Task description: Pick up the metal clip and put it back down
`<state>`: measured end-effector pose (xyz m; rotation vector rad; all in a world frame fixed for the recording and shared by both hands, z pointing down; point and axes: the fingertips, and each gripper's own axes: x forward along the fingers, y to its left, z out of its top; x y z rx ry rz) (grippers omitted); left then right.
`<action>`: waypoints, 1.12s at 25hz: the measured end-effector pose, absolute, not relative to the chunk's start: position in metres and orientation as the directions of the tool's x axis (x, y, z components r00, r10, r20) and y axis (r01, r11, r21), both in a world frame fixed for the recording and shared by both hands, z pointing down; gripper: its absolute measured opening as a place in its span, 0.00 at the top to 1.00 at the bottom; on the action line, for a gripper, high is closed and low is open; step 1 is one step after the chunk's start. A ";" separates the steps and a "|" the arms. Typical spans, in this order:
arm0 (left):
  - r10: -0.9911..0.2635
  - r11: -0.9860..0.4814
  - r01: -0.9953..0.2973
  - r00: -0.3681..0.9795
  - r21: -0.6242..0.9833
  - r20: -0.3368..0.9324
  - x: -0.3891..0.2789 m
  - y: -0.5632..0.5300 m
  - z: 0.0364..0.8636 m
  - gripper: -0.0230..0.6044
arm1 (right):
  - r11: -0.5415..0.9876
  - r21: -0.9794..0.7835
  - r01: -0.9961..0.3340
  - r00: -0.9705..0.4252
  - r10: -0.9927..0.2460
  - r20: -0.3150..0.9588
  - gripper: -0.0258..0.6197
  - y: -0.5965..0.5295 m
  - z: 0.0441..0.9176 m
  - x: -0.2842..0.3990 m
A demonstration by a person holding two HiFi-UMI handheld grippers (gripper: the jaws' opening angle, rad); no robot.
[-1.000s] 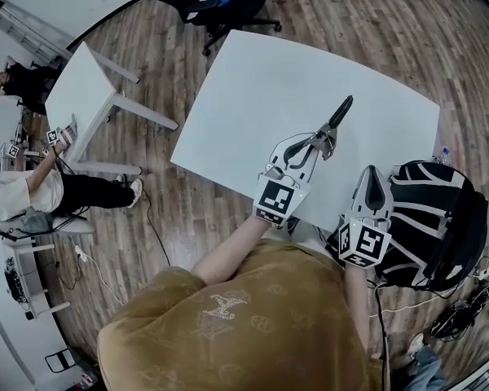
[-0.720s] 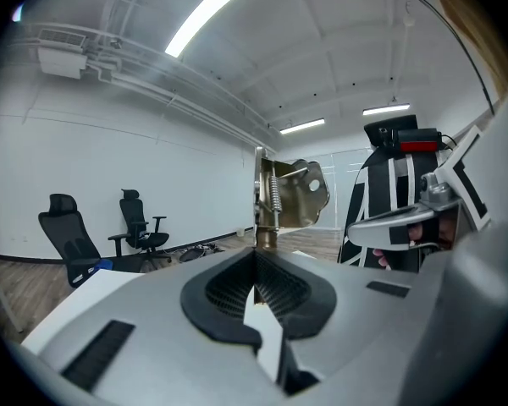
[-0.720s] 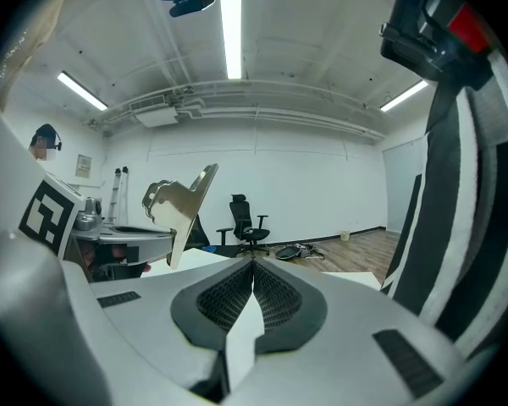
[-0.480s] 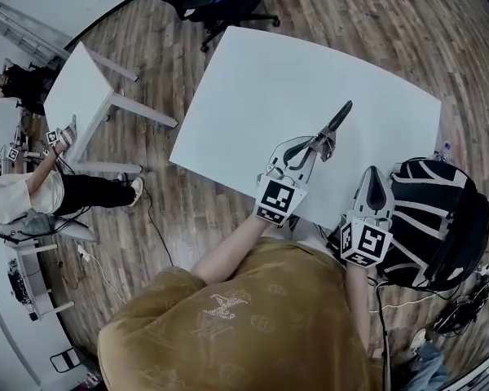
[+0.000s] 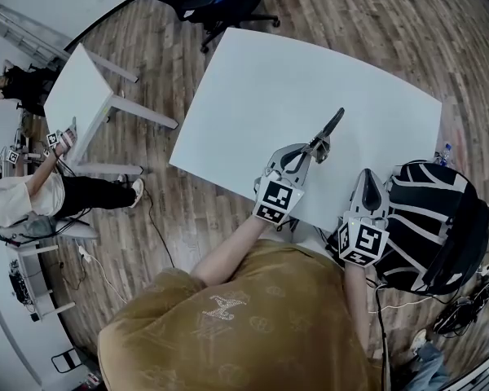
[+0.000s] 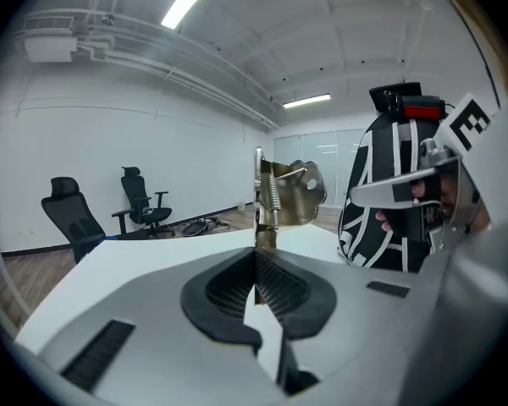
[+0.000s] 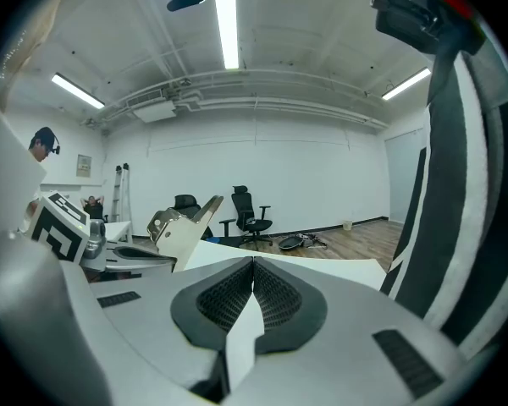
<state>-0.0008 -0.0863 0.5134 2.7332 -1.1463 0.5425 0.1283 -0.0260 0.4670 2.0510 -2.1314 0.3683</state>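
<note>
A person in a tan shirt [image 5: 228, 324] worked at a white table [image 5: 277, 80], a two-jaw gripper in each hand. The left gripper [image 5: 308, 153] had its jaws pressed onto the handle end of the metal clip [image 5: 328, 130]. From that grip the clip ran toward 1 o'clock over the table's near-right part.

In the left gripper view, the left gripper's [image 6: 256, 256] ribbed black pads [image 6: 284, 290] met on the clip's thin lower edge. The clip [image 6: 284, 194] stood upright above them, its coil spring and brassy plate in plain sight. It appeared to be clear of the tabletop, though the steep head view left that unsure.

The right gripper [image 5: 371, 174] sat at about 5 o'clock from the left one, at the table's near edge, with a marker cube [image 5: 363, 243] at its rear. In its own view the right gripper's [image 7: 252, 284] pads [image 7: 229, 299] were pressed together with nothing between them. The clip [image 7: 182, 227] showed at 9 o'clock from those jaws.

A black-and-white backpack [image 5: 432, 218] stood just beside the right gripper at 3 o'clock. A black office chair [image 5: 212, 2] stood on the wooden floor [image 5: 407, 31] at 12 o'clock. A smaller white table [image 5: 77, 96] and a seated person [image 5: 20, 198] were at 9 o'clock.
</note>
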 end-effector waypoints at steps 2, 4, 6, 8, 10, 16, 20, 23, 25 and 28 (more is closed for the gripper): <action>-0.667 -0.696 -0.718 0.634 -0.022 0.392 -0.005 -0.086 0.522 0.95 | 0.033 -0.069 -0.997 -0.051 -0.955 0.292 0.95 -0.026 0.470 0.127; -0.664 -0.691 -0.723 0.622 -0.023 0.415 -0.009 -0.086 0.532 0.95 | 0.035 -0.071 -0.997 -0.055 -0.951 0.303 0.95 -0.025 0.474 0.127; -0.655 -0.692 -0.722 0.612 -0.025 0.443 -0.012 -0.084 0.542 0.95 | 0.037 -0.071 -0.997 -0.058 -0.948 0.314 0.95 -0.025 0.478 0.127; -0.644 -0.694 -0.720 0.604 -0.026 0.470 -0.014 -0.082 0.553 0.95 | 0.039 -0.069 -0.997 -0.060 -0.944 0.324 0.95 -0.024 0.482 0.127; -0.633 -0.695 -0.719 0.594 -0.025 0.496 -0.016 -0.080 0.564 0.95 | 0.041 -0.065 -0.997 -0.061 -0.941 0.334 0.95 -0.024 0.488 0.127; -0.615 -0.691 -0.722 0.574 -0.020 0.540 -0.021 -0.076 0.582 0.95 | 0.029 -0.067 -0.997 -0.052 -0.920 0.388 0.95 -0.020 0.513 0.132; -0.594 -0.686 -0.727 0.568 0.009 0.569 -0.021 -0.074 0.597 0.95 | 0.018 -0.073 -0.997 -0.046 -0.909 0.414 0.95 -0.019 0.527 0.136; -0.569 -0.685 -0.728 0.557 0.026 0.606 -0.021 -0.072 0.607 0.95 | 0.003 -0.083 -0.997 -0.039 -0.900 0.435 0.95 -0.018 0.538 0.139; -0.548 -0.694 -0.720 0.552 0.028 0.628 -0.021 -0.070 0.613 0.95 | 0.000 -0.095 -0.995 -0.044 -0.889 0.456 0.95 -0.018 0.546 0.139; -0.516 -0.703 -0.710 0.550 0.042 0.657 -0.020 -0.066 0.622 0.95 | 0.006 -0.105 -0.994 -0.057 -0.869 0.491 0.95 -0.018 0.561 0.138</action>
